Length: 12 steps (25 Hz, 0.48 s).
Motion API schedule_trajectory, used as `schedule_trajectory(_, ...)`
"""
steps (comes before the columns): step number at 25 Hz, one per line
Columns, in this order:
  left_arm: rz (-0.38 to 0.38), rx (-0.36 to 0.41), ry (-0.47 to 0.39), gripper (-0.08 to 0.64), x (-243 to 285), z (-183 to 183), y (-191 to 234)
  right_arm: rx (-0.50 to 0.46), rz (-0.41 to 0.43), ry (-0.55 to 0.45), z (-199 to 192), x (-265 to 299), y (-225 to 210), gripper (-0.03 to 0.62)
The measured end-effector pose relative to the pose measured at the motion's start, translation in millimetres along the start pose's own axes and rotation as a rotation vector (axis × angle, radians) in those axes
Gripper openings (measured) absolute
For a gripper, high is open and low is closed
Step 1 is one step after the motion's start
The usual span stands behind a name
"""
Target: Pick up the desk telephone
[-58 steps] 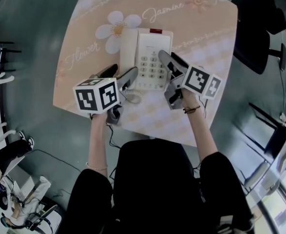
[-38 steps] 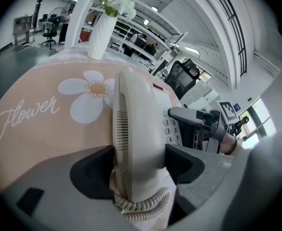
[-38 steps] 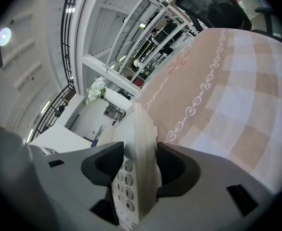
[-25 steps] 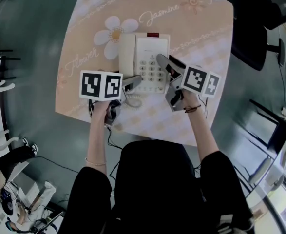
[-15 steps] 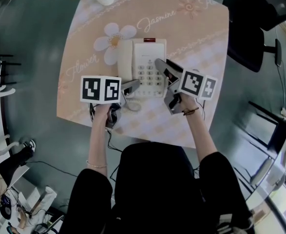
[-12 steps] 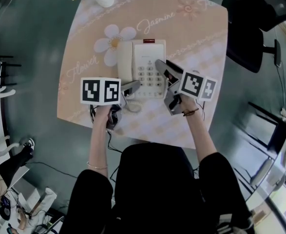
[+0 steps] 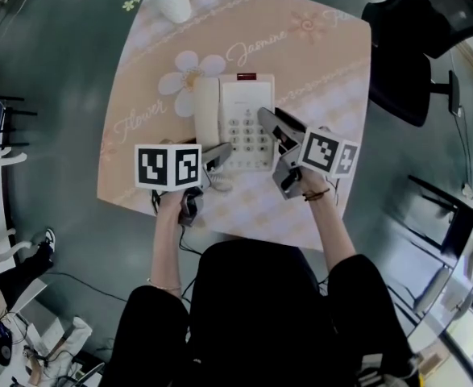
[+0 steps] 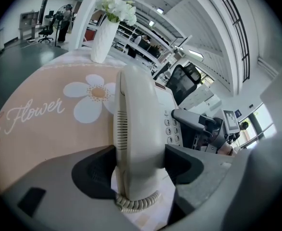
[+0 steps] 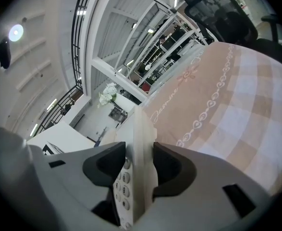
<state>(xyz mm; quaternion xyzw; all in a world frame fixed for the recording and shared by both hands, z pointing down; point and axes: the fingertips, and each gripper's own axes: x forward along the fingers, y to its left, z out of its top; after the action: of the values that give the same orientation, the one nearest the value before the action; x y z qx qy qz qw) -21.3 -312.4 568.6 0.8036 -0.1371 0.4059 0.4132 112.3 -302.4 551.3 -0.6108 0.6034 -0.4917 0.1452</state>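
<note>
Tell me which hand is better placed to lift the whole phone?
Right, probably: the right gripper, whose jaws have just been closing, clamps the telephone base by its edge. The left gripper clamps only the handset, which might lift off alone.

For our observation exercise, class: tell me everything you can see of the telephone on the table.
The phone is cream plastic, face up over the flowered table: handset cradled on its left, keypad, red strip at the far end, coiled cord at the near end. The left tongs clamp the handset's near end; the right tongs have just been closing and pinch its right edge. Whether it has left the table cannot be told.
</note>
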Motion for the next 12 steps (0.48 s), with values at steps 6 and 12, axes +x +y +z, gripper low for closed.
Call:
schedule_trajectory(6, 0.011, 0.010, -0.044, 0.302, -16.5, 1.6, -14.1, -0.027, 0.036, -0.021, 7.6, -12.3, 16.9, 0.167)
schedule_trajectory(12, 0.019, 0.016, -0.085, 0.302, -33.9, -0.5, -31.0, -0.053, 0.076, -0.031, 12.8, -27.8, 36.1, 0.167)
